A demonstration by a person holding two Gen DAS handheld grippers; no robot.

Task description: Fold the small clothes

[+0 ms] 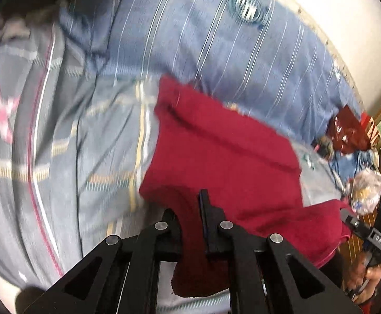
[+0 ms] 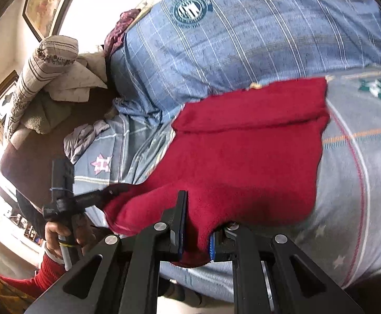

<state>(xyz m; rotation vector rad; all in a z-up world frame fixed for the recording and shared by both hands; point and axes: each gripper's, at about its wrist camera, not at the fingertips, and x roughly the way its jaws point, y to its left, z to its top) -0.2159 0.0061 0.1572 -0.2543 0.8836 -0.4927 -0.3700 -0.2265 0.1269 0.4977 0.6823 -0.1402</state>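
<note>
A small red fleece garment (image 1: pixel 224 154) lies spread over a blue-grey striped bedsheet (image 1: pixel 59 141), its far edge folded over. My left gripper (image 1: pixel 190 209) is shut on the garment's near edge, with red cloth bunched between the fingers. My right gripper (image 2: pixel 198 225) is shut on another near corner of the same garment (image 2: pixel 248 157). The right gripper also shows at the far right of the left wrist view (image 1: pixel 347 216), gripping the cloth. The left gripper shows at the left of the right wrist view (image 2: pixel 106 192), holding a stretched corner.
A blue striped pillow with a round crest (image 2: pixel 216 31) lies behind the garment. Rolled bedding and cushions (image 2: pixel 46 70) sit at the far left on a brown surface. Bags and clutter (image 1: pixel 352 144) lie at the bed's far end.
</note>
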